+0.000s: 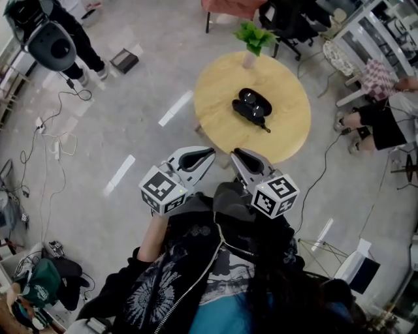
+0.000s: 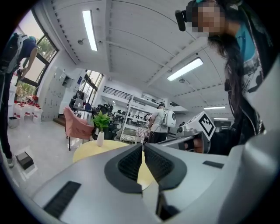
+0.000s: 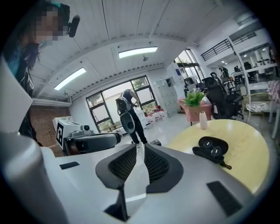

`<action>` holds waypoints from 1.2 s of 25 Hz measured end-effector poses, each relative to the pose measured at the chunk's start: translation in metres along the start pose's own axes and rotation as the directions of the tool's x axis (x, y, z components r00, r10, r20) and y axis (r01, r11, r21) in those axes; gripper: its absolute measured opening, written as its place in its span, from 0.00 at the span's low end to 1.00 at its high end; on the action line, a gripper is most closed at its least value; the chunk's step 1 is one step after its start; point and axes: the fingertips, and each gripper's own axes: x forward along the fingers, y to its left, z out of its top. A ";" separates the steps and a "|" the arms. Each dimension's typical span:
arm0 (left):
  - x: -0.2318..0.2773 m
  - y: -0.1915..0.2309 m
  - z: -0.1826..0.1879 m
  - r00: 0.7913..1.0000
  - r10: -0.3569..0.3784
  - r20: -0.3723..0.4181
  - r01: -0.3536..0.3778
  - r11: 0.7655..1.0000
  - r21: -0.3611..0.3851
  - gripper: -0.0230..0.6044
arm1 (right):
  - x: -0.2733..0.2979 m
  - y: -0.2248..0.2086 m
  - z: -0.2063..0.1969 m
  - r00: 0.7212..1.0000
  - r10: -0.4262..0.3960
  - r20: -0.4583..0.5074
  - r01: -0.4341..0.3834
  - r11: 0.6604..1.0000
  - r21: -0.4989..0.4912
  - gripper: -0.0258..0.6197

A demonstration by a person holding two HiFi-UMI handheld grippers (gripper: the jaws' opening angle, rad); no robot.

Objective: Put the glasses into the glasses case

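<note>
An open black glasses case (image 1: 255,100) (image 3: 213,144) lies in the middle of the round yellow table (image 1: 222,98) (image 3: 249,153). The dark glasses (image 1: 251,112) (image 3: 213,152) rest at the case's lower half, with one temple sticking out over the tabletop. Both grippers hang side by side near my body, short of the table's near edge. My left gripper (image 1: 208,154) (image 2: 143,145) is shut, its tips touching with nothing between them. A narrow gap shows between the tips of my right gripper (image 1: 238,155) (image 3: 140,148), and it holds nothing. The left gripper view does not show the case.
A green plant in a white vase (image 1: 251,39) (image 3: 201,116) stands at the table's far edge. A pink chair (image 1: 228,6) and a black office chair (image 1: 287,23) are behind it. A person (image 1: 382,121) sits to the right, another stands (image 1: 72,32) far left. Cables (image 1: 52,143) cross the floor.
</note>
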 end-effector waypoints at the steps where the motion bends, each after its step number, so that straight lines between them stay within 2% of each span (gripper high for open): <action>1: 0.000 -0.003 0.000 1.000 -0.009 0.006 0.009 1.000 -0.004 0.08 | -0.003 0.001 -0.001 1.000 -0.004 0.000 0.004 1.000 0.000 0.15; 7: -0.001 -0.019 -0.001 0.999 -0.044 0.011 0.044 0.999 -0.006 0.08 | -0.016 0.009 -0.004 1.000 -0.026 0.004 0.026 1.000 -0.009 0.14; 15: 0.014 -0.039 -0.003 1.000 -0.020 -0.001 0.020 1.000 -0.005 0.08 | -0.058 -0.001 -0.014 0.999 -0.035 0.023 0.034 0.999 0.013 0.14; 23: 0.047 -0.110 -0.008 1.000 -0.009 -0.007 0.009 1.000 0.006 0.08 | -0.134 -0.020 -0.025 0.998 -0.034 0.046 0.034 0.999 -0.003 0.14; 30: 0.050 -0.174 -0.011 0.999 0.037 -0.009 -0.037 0.999 0.028 0.08 | -0.189 -0.010 -0.033 0.998 0.027 0.062 -0.026 0.999 -0.027 0.14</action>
